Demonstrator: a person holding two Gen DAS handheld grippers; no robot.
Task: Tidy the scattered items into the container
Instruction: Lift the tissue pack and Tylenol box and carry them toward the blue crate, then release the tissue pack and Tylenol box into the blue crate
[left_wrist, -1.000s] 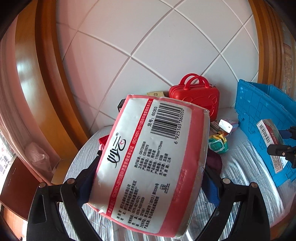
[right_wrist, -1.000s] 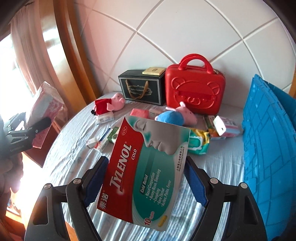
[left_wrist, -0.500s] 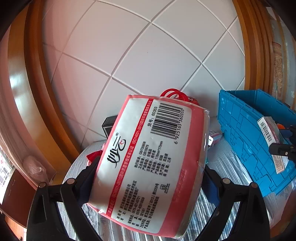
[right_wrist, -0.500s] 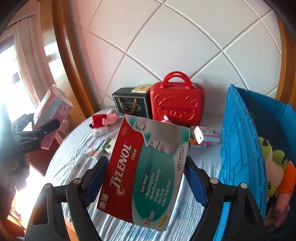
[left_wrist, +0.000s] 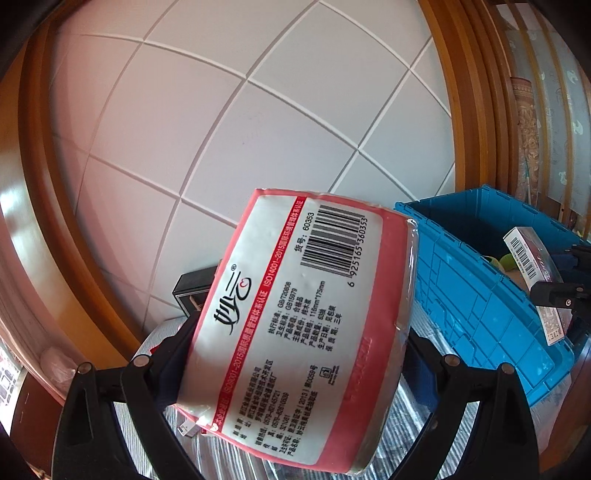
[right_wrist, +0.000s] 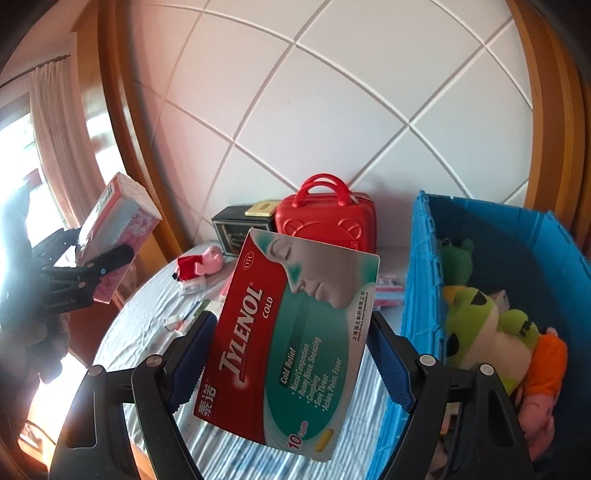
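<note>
We see the left gripper (left_wrist: 295, 354) clamped on a soft pink-and-white plastic-wrapped tissue pack (left_wrist: 295, 325), its barcode side facing the camera, the dark pads pressing the pack's two flanks. The right gripper (right_wrist: 291, 354) grips a flat red-and-teal cardboard Tylenol Cold medicine box (right_wrist: 291, 332) by its side edges, jaws set fairly wide around it, and the box is tilted with its printed face toward us.

Compared with a second ago, both views have swung upward and toward the blue ribbed plastic crate (right_wrist: 417, 295). In the left view the red hard-shell case and the small items on the bed are now hidden behind the tissue pack; only a corner of the black gift bag (left_wrist: 194, 290) shows, and the crate's open top has come into sight, with the medicine box held over it at the right edge. In the right view the crate's inside, hidden earlier, now shows a green plush frog (right_wrist: 491, 325) and pink and orange soft toys. Neither grip has changed; both items sit in the jaws as before.

Still lying on the striped bed sheet (right_wrist: 147, 317) are a pink pig plush in red (right_wrist: 201, 262) and some small packets. The red hard-shell toy suitcase (right_wrist: 327, 223) stands against the white tiled headboard beside the black gift bag.
</note>
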